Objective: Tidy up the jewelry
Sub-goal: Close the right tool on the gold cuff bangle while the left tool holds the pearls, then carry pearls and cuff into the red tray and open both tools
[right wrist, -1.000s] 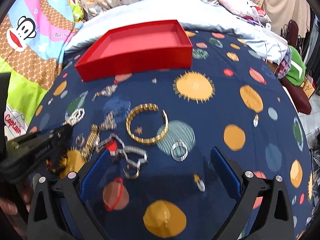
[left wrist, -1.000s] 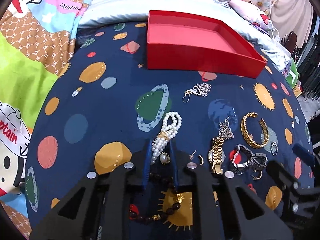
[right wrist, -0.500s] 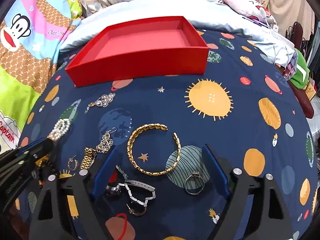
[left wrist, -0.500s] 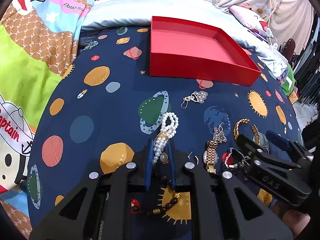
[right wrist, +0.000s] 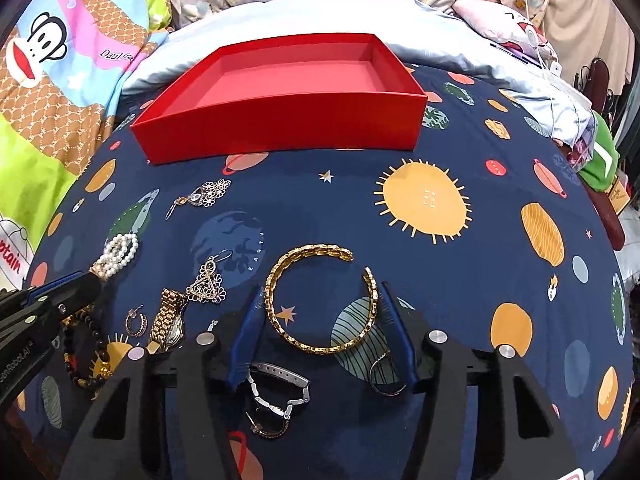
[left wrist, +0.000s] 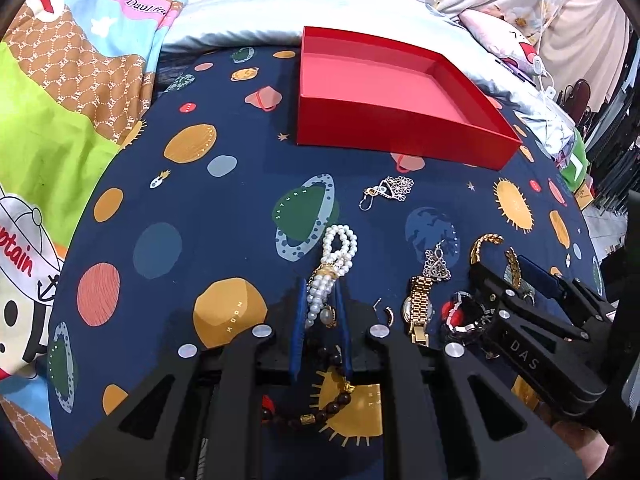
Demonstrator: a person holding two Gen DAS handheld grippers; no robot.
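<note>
The white pearl bracelet with a gold clasp (left wrist: 331,270) is clamped at its near end between the narrowed blue pads of the left gripper (left wrist: 322,300), low on the navy planet-print cloth (left wrist: 224,208). The gold open cuff bangle (right wrist: 322,300) is straddled by the right gripper (right wrist: 320,312), whose jaws are held wide, touching neither side clearly. The empty red cardboard tray (right wrist: 280,124) is seen further back, well apart from both.

Both grippers have black angular frames with triangular cut-outs, round silver screws (right wrist: 205,338), blue ribbed fingers (left wrist: 298,334) and white "DAS" lettering (left wrist: 524,355).
</note>
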